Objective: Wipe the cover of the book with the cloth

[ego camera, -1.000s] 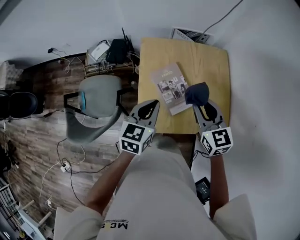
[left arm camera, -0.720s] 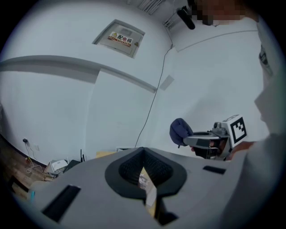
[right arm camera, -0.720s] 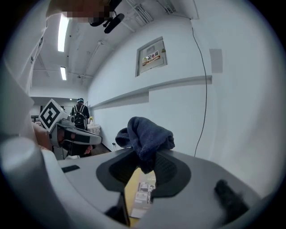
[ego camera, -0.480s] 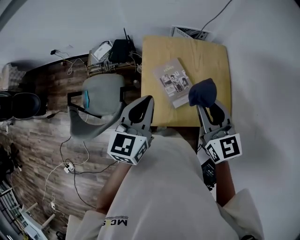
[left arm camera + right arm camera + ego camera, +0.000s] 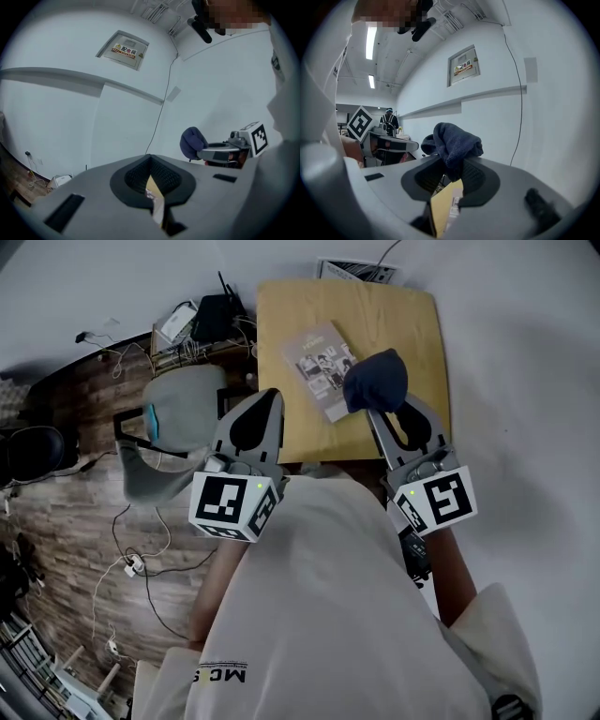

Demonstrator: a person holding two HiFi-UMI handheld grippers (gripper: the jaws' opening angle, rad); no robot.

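One book (image 5: pixel 319 367) is seen lying flat on the one wooden table (image 5: pixel 417 324), toward its left side. One dark blue cloth (image 5: pixel 377 381) is clamped between the jaws of the right gripper (image 5: pixel 384 407), just at the book's right edge. The left gripper (image 5: pixel 270 395) is held closed on nothing at the table's near left corner. One grey chair (image 5: pixel 178 423) and tangled cables (image 5: pixel 202 329) are found on the floor to the table's left.

Book (image 5: pixel 321 369) flat, cover up — navy cloth (image 5: pixel 376 381) bunched, gripped.
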